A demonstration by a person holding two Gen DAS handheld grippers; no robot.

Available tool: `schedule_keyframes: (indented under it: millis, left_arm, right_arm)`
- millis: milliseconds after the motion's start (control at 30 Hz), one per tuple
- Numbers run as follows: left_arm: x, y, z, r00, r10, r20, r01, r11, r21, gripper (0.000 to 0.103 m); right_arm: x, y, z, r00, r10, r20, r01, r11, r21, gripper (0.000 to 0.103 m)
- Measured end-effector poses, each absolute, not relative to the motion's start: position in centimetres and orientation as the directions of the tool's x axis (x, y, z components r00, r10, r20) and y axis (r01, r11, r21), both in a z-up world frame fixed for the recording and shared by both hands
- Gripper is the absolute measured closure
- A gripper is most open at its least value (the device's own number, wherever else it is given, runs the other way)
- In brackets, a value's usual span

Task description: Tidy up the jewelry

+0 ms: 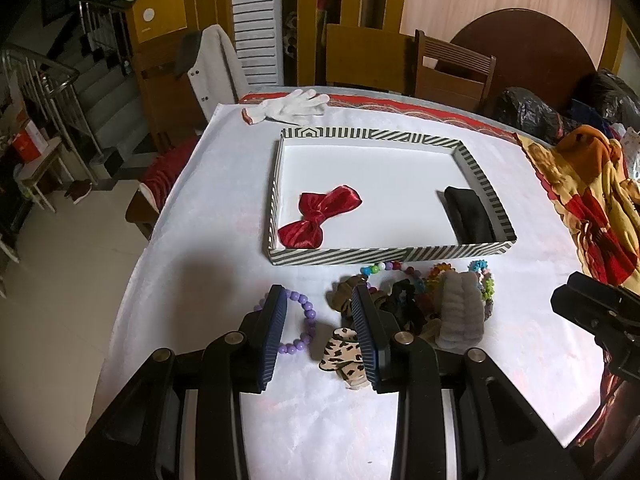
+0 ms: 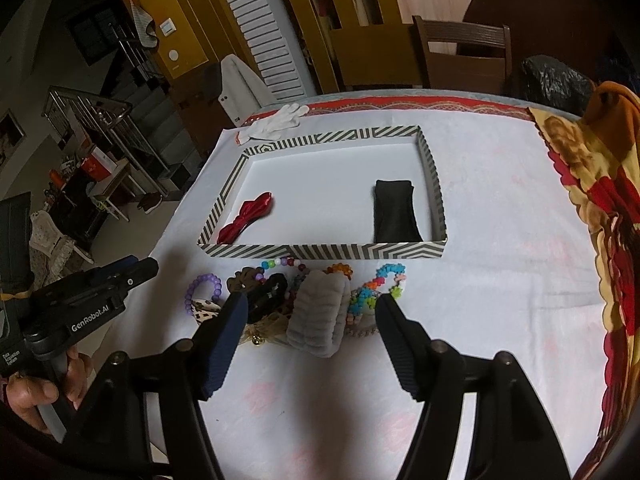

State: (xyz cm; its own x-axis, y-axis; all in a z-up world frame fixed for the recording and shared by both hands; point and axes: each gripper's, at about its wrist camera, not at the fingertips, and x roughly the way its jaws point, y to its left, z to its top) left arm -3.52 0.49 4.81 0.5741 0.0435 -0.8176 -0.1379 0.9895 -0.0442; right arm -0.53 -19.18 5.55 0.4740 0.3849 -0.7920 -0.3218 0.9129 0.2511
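A striped shallow box [image 1: 384, 255] [image 2: 320, 251] sits on the white tablecloth, holding a red bow [image 1: 320, 216] [image 2: 248, 218] at its left and a black band [image 1: 470, 214] [image 2: 396, 212] at its right. In front of the box lies a pile of accessories: a purple bead bracelet [image 1: 306, 320] [image 2: 202, 286], a leopard-print clip [image 1: 344, 354], a grey fluffy scrunchie [image 1: 460, 308] [image 2: 320, 312] and colourful bead bracelets [image 2: 380, 288]. My left gripper [image 1: 320, 304] hovers open above the purple bracelet and the clip. My right gripper [image 2: 310, 306] stands open around the grey scrunchie without touching it.
A white glove [image 1: 292, 108] [image 2: 276, 122] lies behind the box. A patterned orange and red cloth [image 1: 592, 208] [image 2: 592, 200] drapes over the table's right side. Wooden chairs [image 1: 452, 68] stand behind the table; its left edge drops to a tiled floor.
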Motion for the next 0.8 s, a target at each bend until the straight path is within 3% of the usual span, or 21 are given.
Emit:
schedule_keyframes:
  millis: [800]
  left_arm:
    - [-3.45,0.14,4.51,0.570,0.042,-0.821,-0.134,0.990,-0.042,0.077]
  right_arm:
    - [-0.81,-19.52,5.40,0.467,0.378,-0.799,-0.313,0.916,0.251,0.033]
